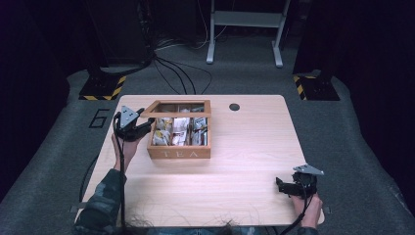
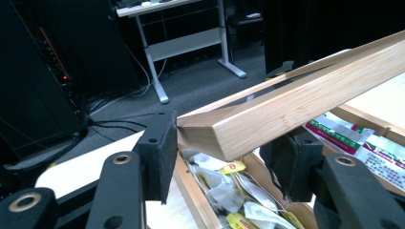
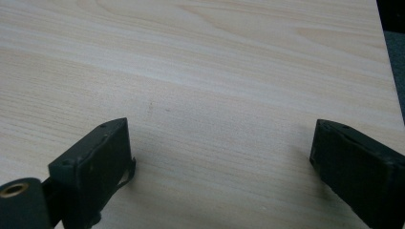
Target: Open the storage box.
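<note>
The tea box sits left of centre on the pale wood tabletop, its raised lid running crosswise, corner gripped between the left gripper jaws. The right gripper rests open. Grey carpet surrounds.

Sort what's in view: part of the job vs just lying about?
In the job:
- wooden tea box
- its raised wooden-framed lid
- left tongs, around the lid's corner
- paper tea bags inside

Lying about:
- right tongs, open over bare light wood table
- white desk frame
</note>
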`<state>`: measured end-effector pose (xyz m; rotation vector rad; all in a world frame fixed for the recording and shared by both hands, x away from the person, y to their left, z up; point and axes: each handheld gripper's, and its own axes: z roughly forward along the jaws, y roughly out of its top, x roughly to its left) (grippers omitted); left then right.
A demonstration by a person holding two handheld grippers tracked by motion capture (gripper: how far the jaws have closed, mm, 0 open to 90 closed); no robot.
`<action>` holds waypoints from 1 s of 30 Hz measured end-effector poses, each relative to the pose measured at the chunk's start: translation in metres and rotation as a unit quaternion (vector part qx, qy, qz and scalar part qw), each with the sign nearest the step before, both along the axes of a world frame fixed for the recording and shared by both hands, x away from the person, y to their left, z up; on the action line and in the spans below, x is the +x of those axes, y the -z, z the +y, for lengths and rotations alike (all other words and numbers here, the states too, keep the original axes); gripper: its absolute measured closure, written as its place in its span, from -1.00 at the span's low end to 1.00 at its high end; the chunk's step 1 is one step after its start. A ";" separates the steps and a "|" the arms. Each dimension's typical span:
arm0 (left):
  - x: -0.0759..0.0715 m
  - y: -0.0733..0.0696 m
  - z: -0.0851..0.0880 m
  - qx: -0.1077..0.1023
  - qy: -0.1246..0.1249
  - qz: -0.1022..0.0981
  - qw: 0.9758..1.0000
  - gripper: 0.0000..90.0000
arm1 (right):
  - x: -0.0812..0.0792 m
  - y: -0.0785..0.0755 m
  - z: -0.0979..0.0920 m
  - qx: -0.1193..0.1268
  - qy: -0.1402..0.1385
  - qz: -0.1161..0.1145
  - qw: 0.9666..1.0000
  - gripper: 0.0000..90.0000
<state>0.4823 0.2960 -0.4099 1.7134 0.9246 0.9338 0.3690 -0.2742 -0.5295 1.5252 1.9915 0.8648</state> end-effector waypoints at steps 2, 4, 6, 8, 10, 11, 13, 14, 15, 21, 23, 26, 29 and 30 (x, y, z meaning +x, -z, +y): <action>0.001 -0.001 0.000 -0.003 0.000 0.000 1.000 0.12 | 0.000 0.000 0.000 0.000 0.000 0.000 1.000 -0.86; 0.003 -0.003 0.001 0.000 -0.001 -0.002 1.000 0.14 | 0.000 0.000 0.000 0.000 0.000 0.000 1.000 -0.86; 0.004 -0.004 0.001 0.001 -0.005 -0.001 1.000 0.19 | 0.000 0.000 0.000 0.000 0.000 0.000 1.000 -0.86; 0.007 -0.004 0.004 -0.006 -0.004 0.005 1.000 0.27 | 0.000 0.000 0.000 0.000 0.000 0.000 1.000 -0.86; 0.008 -0.004 0.006 -0.013 -0.001 0.005 1.000 0.31 | 0.000 0.000 0.000 0.000 0.000 0.000 1.000 -0.86; 0.009 -0.004 0.008 -0.018 0.002 0.008 1.000 0.32 | 0.000 0.000 0.000 0.000 0.000 0.000 1.000 -0.86; 0.010 -0.005 0.007 -0.010 0.000 0.003 1.000 0.34 | 0.000 0.000 0.000 0.000 0.000 0.000 1.000 -0.86; 0.011 -0.006 0.006 -0.005 -0.003 -0.002 1.000 0.35 | 0.000 0.000 0.000 0.000 0.000 0.000 1.000 -0.86; 0.011 -0.006 0.006 -0.005 -0.002 -0.004 1.000 0.35 | 0.000 0.000 0.000 0.000 -0.001 0.000 1.000 -0.86; 0.014 -0.010 0.007 -0.003 -0.002 -0.004 1.000 0.37 | 0.000 0.000 0.000 0.001 -0.001 0.000 1.000 -0.86; 0.017 -0.012 0.006 -0.004 -0.005 -0.004 1.000 0.38 | 0.000 0.000 0.000 0.001 0.000 0.000 1.000 -0.86; 0.019 -0.015 0.005 -0.002 -0.006 -0.008 1.000 0.39 | 0.000 0.000 0.000 0.001 0.000 0.000 1.000 -0.86; 0.020 -0.017 0.005 0.005 -0.007 -0.008 1.000 0.40 | 0.000 0.000 0.000 0.001 0.000 0.000 1.000 -0.86; 0.021 -0.018 0.006 0.003 -0.006 -0.008 1.000 0.40 | 0.000 0.000 0.000 0.001 -0.001 0.000 1.000 -0.86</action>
